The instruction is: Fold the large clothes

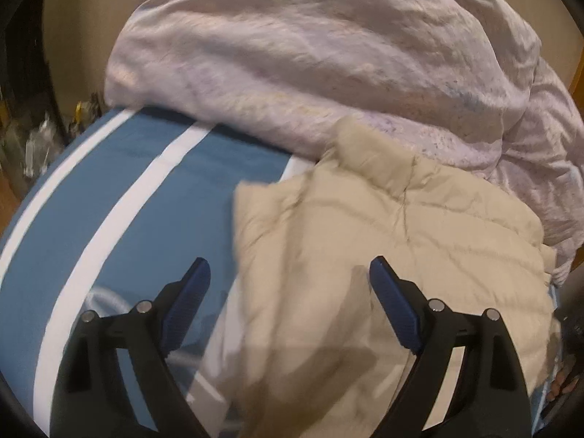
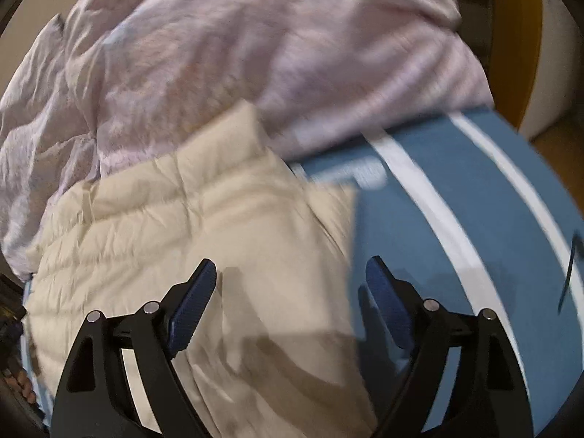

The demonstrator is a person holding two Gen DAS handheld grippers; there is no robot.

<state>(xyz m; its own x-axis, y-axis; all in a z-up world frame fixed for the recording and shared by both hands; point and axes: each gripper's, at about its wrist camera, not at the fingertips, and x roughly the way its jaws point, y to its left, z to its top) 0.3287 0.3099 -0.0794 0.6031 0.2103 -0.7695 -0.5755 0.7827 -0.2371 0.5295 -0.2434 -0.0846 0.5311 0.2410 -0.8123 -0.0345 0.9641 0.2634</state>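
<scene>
Puffy cream quilted jacket (image 1: 383, 248), stitched into soft channels, lying folded and lumpy on a flat blue bedsheet (image 1: 164, 189) with crisp white stripes. Behind it, a big crumpled pale-pink duvet (image 1: 310, 54), all fine wrinkles. Left gripper (image 1: 290, 273) hanging over the jacket's edge, jaws spread wide, nothing between the ribbed blue pads (image 1: 189, 303). Right gripper (image 2: 290, 273) same deal: released, empty, above the jacket's other edge. Pretty blurry overall.
</scene>
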